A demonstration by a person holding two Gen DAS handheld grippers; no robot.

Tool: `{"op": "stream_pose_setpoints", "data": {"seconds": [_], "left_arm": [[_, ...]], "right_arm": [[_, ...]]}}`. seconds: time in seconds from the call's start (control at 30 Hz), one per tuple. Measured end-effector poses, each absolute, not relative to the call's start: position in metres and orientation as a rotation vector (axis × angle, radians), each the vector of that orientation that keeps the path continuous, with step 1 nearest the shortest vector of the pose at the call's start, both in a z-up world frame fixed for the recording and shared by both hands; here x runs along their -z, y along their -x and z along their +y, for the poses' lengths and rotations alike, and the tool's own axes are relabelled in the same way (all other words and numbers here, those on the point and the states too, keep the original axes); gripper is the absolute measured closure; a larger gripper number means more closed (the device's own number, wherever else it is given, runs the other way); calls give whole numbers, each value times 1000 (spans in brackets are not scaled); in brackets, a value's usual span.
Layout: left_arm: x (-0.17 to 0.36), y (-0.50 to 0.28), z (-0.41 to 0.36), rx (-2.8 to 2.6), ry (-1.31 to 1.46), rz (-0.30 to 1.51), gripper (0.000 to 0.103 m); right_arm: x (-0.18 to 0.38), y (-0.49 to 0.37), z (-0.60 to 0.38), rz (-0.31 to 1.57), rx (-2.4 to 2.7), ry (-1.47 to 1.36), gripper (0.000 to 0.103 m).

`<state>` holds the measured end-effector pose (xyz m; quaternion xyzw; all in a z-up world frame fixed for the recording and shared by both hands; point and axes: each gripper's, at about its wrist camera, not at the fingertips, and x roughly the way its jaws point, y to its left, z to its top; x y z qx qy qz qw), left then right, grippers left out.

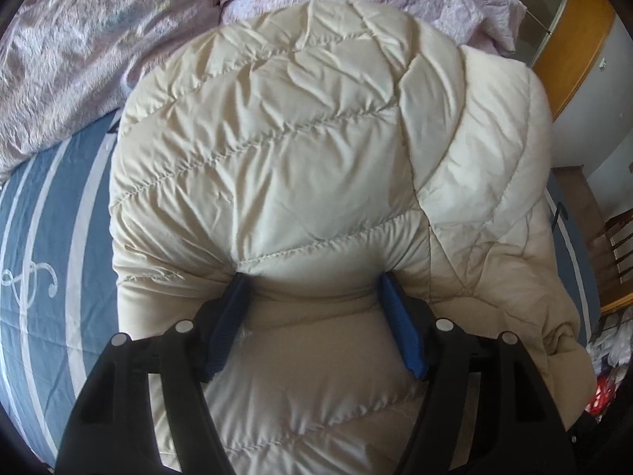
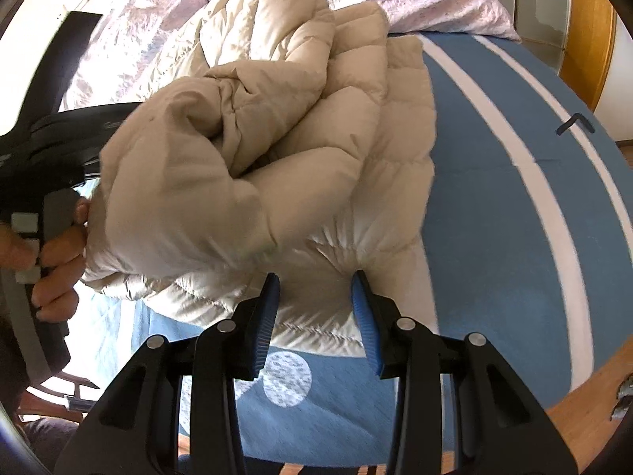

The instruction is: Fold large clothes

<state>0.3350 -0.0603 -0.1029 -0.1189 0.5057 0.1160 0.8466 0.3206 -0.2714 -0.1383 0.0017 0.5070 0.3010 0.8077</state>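
Cream-coloured quilted nylon fills most of the left wrist view: a puffy down jacket [image 1: 300, 150] lies bunched on a bed, over a blue bedsheet [image 1: 51, 206] with broad white stripes and a white scroll pattern at the left edge. Beyond the jacket, at the far side, a crumpled lilac duvet [image 1: 99, 39] is heaped across the bed. At the far right stands a wooden wardrobe edge [image 1: 569, 39], with cluttered items on the floor at the lower right.

The left gripper [image 1: 312, 289] presses down into a thick fold of the jacket, its blue pads set wide on either side of the padded bulge, and the fabric puckers where the tips dig in; the jaws are clamped around that thick roll of cloth.

In the right wrist view the jacket [image 2: 277, 150] is seen from the other side, its near hem resting on the blue sheet [image 2: 494, 198], and a raised, rolled part lifted at the left. The right gripper [image 2: 315, 285] has its blue pads pinching the jacket's near edge, the cloth gathered in radiating creases between them, so it is grasping the hem. At the far left a hand [image 2: 51, 253] grips the trigger handle of the other gripper, partly hidden by the raised cloth. A white dotted circle [image 2: 287, 380] is printed on the sheet just below the hem.
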Motion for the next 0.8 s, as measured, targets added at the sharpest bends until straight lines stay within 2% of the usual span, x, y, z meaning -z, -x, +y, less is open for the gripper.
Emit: {"op": "stream_pose_setpoints", "data": {"seconds": [0.4, 0.8], "left_arm": [[86, -322, -50, -214, 295, 1036, 36], [52, -310, -22, -249, 287, 950, 36]], "right_arm": [[81, -300, -310, 955, -629, 14, 63], [11, -290, -267, 776, -757, 48, 63]]}}
